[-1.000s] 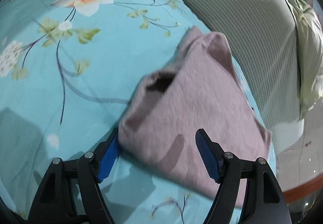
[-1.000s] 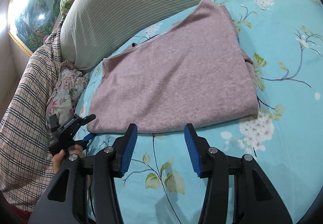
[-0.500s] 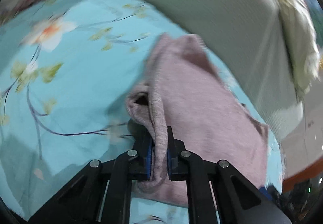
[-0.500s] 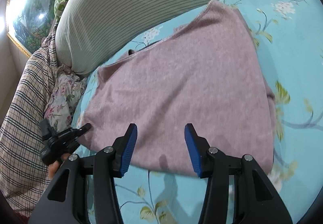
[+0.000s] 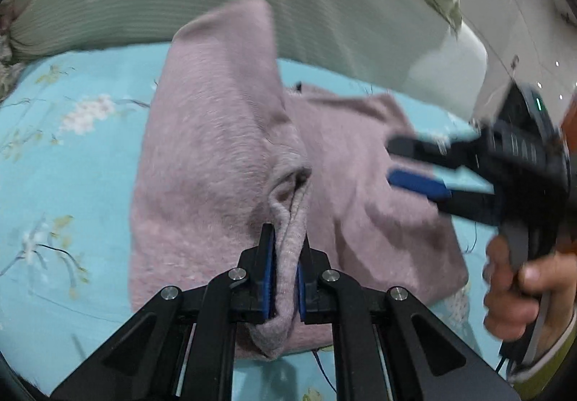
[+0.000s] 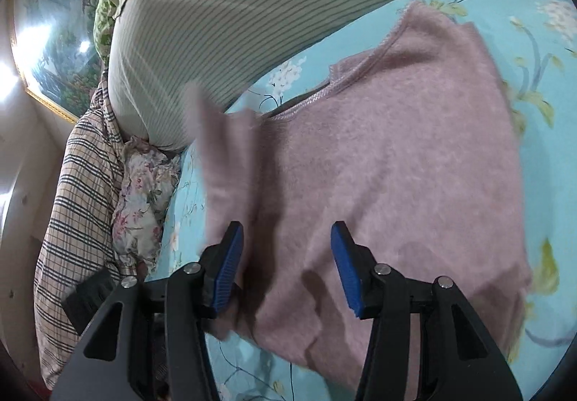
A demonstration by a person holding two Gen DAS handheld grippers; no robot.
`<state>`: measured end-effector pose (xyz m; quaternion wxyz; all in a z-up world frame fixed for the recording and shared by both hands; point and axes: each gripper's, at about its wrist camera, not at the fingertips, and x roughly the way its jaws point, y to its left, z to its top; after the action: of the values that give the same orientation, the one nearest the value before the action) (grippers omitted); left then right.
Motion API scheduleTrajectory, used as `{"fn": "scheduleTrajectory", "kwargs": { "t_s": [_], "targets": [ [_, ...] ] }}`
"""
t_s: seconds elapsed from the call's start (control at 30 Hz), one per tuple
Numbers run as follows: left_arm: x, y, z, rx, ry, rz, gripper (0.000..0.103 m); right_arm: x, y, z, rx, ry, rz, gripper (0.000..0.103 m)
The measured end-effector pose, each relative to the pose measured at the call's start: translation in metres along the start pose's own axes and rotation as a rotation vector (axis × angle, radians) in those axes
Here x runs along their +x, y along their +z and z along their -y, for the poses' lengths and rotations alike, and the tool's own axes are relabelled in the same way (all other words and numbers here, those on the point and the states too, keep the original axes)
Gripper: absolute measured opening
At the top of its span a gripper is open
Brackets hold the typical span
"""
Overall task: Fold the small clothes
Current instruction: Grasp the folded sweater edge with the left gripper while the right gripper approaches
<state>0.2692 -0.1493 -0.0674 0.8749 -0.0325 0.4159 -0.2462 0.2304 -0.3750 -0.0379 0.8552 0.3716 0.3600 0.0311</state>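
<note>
My left gripper (image 5: 285, 271) is pinched tight on a bunched fold of the mauve knit garment (image 5: 223, 162), the cloth squeezed between its blue pads and hanging out just below them. From that grip the fabric rises ahead of me in a raised flap, while the rest lies spread on the turquoise floral bedsheet (image 5: 68, 148) beyond and to the right of the jaws. My right gripper (image 6: 285, 267) sits over the near part of the same garment (image 6: 396, 166), its jaws partway apart and opening, the pads clear of the cloth below. A lifted flap, blurred, stands just ahead of its left finger. In the left view a hand (image 5: 519, 289) holds that right gripper. A striped pillow (image 6: 223, 22) lies beyond the garment.
</note>
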Motion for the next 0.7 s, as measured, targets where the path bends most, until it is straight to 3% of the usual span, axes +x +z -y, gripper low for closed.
{"fn": "scheduleTrajectory", "kwargs": {
  "t_s": [0.33,0.5,0.57,0.6,0.7],
  "targets": [
    [-0.003,-0.005,-0.009,-0.010,-0.040,-0.009,0.009,0.084,0.048,-0.011,0.021,0.105,-0.116,0.057],
    [-0.001,-0.006,-0.013,-0.004,-0.043,-0.013,0.009,0.127,0.068,-0.015,0.002,0.070,-0.137,0.058],
    [-0.005,-0.006,-0.017,0.000,-0.041,-0.012,0.009,0.129,0.076,-0.019,-0.016,0.074,-0.104,0.042],
    [-0.007,-0.004,-0.016,0.002,-0.042,-0.010,0.009,0.129,0.079,-0.020,-0.012,0.091,-0.108,0.015],
    [-0.015,0.001,-0.010,0.008,-0.054,0.001,0.009,0.108,0.083,-0.034,-0.069,0.097,-0.078,0.013]
  ]
}}
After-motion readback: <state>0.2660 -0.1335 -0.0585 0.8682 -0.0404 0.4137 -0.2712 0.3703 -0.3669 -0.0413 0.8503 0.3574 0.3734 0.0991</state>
